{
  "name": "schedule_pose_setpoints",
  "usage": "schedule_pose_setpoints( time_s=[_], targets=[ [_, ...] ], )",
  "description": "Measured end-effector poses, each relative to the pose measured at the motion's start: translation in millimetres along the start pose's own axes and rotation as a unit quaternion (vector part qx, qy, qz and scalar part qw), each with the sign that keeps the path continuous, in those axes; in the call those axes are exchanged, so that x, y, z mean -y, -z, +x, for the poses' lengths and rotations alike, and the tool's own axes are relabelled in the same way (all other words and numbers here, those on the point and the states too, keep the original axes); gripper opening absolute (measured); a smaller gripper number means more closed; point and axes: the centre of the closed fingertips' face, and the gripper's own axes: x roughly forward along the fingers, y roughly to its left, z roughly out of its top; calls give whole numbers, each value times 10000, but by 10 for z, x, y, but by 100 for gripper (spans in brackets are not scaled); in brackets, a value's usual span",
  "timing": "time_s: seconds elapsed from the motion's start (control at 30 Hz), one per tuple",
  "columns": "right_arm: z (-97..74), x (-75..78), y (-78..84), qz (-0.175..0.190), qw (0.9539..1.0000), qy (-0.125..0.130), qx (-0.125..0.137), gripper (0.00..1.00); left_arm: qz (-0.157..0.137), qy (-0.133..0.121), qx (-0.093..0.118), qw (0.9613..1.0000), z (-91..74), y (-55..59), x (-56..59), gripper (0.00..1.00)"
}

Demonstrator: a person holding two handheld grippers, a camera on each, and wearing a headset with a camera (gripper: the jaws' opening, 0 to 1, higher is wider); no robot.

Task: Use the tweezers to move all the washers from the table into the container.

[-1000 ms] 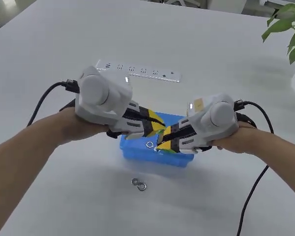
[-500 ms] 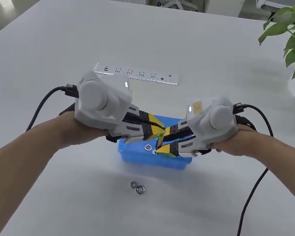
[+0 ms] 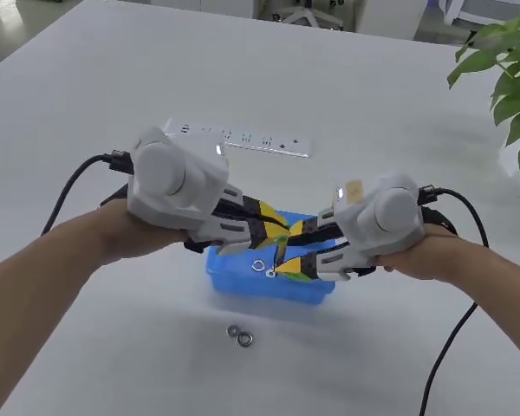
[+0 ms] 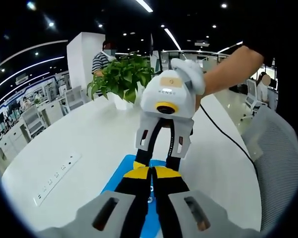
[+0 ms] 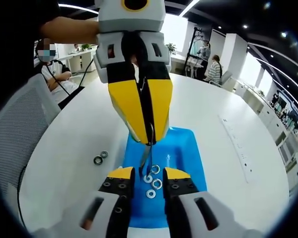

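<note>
1. Over the past second little changes on the white table (image 3: 373, 104): both tools stay low over the blue container (image 3: 243, 282), nose to nose, and the pair of washers (image 3: 239, 335) stays just in front of it. The scene sits slightly differently in the head view because the headset camera has moved.

2. The left tool (image 3: 282, 232) has its yellow-tipped jaws pressed together on the upper end of the tweezers (image 5: 149, 156).

3. The tweezers' long axis continues the line of the left tool's jaws, slanting down. The tips point into the container and toward the right tool (image 5: 148, 174).

4. The tweezer tips stand slightly apart among the washers (image 5: 157, 184) lying on the container floor. Whether they grip one cannot be told.

5. The right tool's jaws are parted and hold nothing. In the right gripper view the tweezer tips fall in the gap between them.

6. The container lies with its long side across the head view, between the two hands.

7. A white power strip (image 3: 243, 139) lies beyond the container, well apart from it, and a potted plant (image 3: 503, 78) stands at the table's far right.
</note>
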Motion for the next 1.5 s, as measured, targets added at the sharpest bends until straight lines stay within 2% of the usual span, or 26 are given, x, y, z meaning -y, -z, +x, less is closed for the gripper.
schedule_pose_setpoints(
  time_s=[0.17, 0.43, 0.57, 0.83, 1.0, 1.5],
  targets=[
    [-83, -22, -31, 76, 9999, 82, 38, 26, 14, -38, 3, 10000, -30, -21, 1, 5],
    [-257, -50, -31, 233, 9992, 319, 36, 35, -35, -117, 135, 9998, -113, -169, 51, 5],
    [-350, -93, -16, 313, 9987, 410, 49, 38, -24, -81, 89, 9999, -147, -199, 100, 5],
    [-499, -173, 18, 465, 9971, 606, 73, 50, -38, -103, 63, 9999, -228, -267, 154, 5],
    [-551, -239, 42, 535, 9962, 686, 40, 59, -38, -127, 34, 9999, -282, -284, 186, 5],
    [-655, -381, 42, 1061, 9903, 884, 120, 80, -55, -149, 32, 9999, -432, -314, 311, 5]
  ],
)
